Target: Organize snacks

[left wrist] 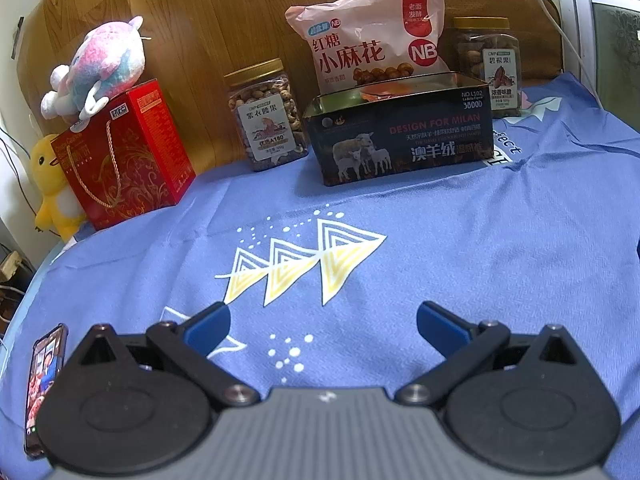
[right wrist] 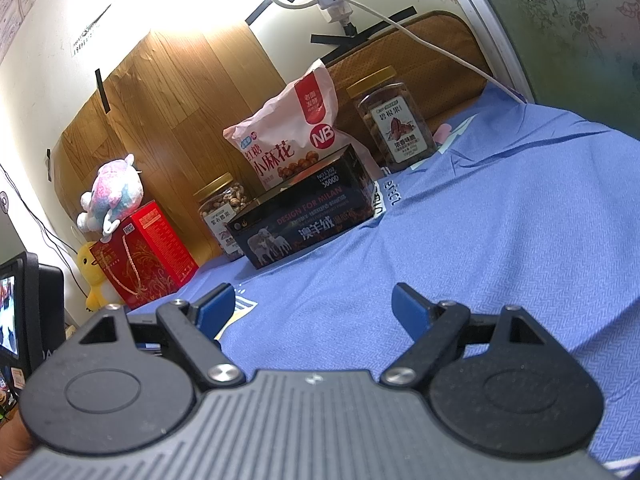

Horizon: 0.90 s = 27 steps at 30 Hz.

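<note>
Snacks stand in a row at the far edge of a blue cloth (left wrist: 460,248), against a wood-grain board. Farthest back, a pink snack bag (left wrist: 372,36) reads "红糖 小麻花" with a round "NB" badge; it leans upright behind a dark open-topped box (left wrist: 400,136) printed "DESIGN FOR MILAN", "澳羊绒" and "NO L102 3800D", with sheep pictured on its front. Something orange lies inside the box, too hidden by the rim to identify. Left of the box is a clear jar (left wrist: 266,116) of nuts with a gold lid, labelled "紫衣腰果". Right of the box, partly behind its corner, a second gold-lidded jar (left wrist: 490,64) reads "碧根果"; the small print on both is unreadable. Far left stands a red gift box (left wrist: 124,152) with a rope handle, its gold lettering too blurred to read. A pink-and-blue plush (left wrist: 100,68) sits on it, and a yellow duck plush (left wrist: 50,188) is half hidden behind it.

The left gripper (left wrist: 323,322) and the right gripper (right wrist: 313,307) hover over the near cloth, each with blue fingers spread apart and holding nothing. A phone (left wrist: 44,384) lies at the near left edge, partly cut off.
</note>
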{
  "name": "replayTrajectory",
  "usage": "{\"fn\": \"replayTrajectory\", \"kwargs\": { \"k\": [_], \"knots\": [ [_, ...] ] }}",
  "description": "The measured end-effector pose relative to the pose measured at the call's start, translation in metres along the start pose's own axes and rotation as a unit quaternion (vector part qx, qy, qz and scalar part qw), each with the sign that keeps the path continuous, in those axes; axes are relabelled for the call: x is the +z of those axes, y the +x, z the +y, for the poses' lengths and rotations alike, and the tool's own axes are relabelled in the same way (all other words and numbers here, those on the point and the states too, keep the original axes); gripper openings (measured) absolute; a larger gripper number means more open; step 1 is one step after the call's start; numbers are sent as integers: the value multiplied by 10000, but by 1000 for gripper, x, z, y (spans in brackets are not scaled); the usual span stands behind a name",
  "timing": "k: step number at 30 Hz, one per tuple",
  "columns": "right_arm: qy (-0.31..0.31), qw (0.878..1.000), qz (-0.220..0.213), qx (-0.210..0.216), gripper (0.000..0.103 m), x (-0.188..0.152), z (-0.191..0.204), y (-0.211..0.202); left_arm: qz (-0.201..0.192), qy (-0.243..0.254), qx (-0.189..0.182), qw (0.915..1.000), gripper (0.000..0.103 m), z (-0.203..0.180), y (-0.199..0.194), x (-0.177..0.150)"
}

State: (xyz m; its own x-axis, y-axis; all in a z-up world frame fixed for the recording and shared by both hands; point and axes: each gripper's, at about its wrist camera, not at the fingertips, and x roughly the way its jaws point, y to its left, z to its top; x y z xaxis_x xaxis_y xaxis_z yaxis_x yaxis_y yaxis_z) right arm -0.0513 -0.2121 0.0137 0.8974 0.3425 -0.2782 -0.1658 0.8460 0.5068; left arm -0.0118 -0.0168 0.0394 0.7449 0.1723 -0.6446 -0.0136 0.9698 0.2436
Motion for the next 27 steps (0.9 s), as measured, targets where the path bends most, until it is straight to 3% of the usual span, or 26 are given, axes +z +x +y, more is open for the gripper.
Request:
{"fn": "replayTrajectory", "kwargs": {
  "k": [27],
  "knots": [
    [-7, 10000, -1, 1, 87, 0, -2, 0, -186, -98, 5, 9998, 103, 1, -7, 1]
  ]
}}
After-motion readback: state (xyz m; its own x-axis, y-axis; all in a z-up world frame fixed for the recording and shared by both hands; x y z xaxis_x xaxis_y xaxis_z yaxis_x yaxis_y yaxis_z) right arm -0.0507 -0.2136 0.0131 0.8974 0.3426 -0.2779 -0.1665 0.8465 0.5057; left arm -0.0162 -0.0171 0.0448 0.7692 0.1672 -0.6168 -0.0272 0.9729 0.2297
